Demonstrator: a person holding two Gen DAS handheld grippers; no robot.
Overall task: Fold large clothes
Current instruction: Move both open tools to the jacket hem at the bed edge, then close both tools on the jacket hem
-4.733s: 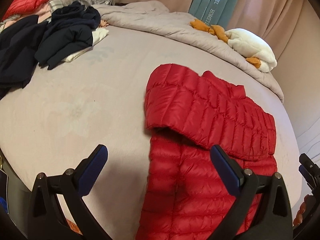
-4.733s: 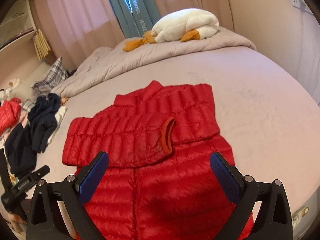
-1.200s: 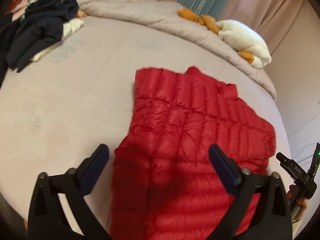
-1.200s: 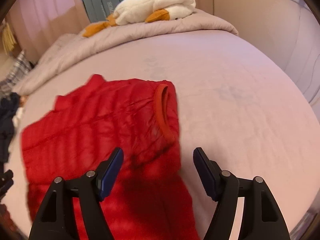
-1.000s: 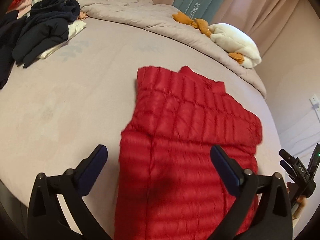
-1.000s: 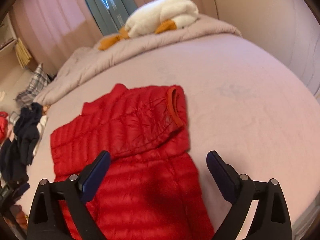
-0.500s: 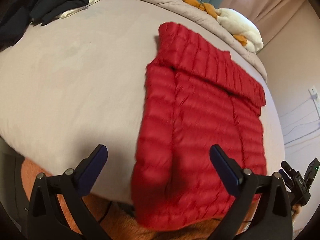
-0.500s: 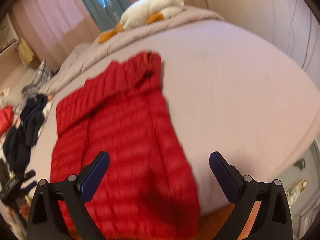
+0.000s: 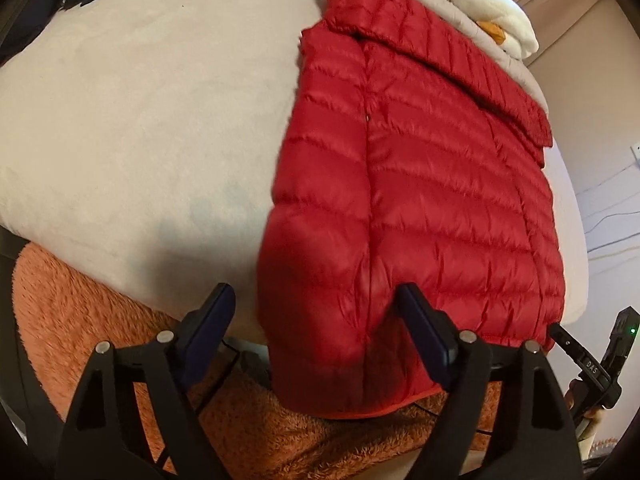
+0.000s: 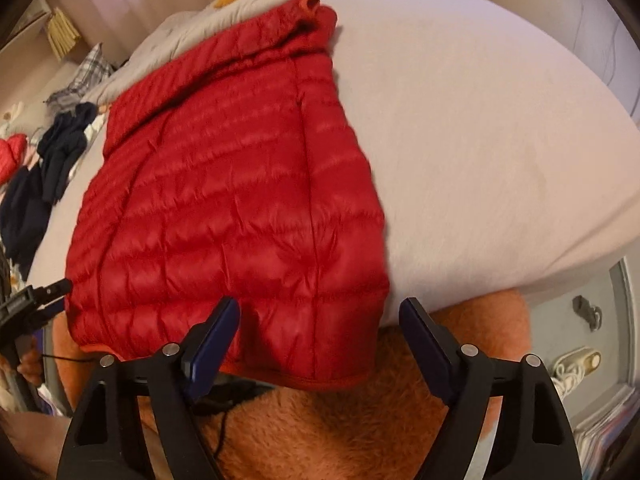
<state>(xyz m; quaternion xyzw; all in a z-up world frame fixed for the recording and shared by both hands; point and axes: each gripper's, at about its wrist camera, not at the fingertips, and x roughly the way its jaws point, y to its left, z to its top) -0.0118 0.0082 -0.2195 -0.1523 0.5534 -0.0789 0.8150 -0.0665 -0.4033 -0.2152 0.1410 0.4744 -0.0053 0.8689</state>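
Bed (image 9: pixel 140 112) fills both views, grey sheet. Red jacket (image 9: pixel 420 184) lies flat on it, sleeves folded in across the top, hem hanging over the near edge above an orange fuzzy rug (image 9: pixel 80 320). Dark clothes (image 10: pixel 44 172) heaped at far left; white plush toy (image 9: pixel 492 28) beyond the collar. My left claw (image 9: pixel 316 324) and right claw (image 10: pixel 320 332) both stand apart at the hem corners, gripping nothing.

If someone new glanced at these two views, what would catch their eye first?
The red puffer jacket fills the middle of both views, its hem hanging over the near edge of the bed. The left gripper and right gripper sit open at that hem, above an orange fuzzy rug.
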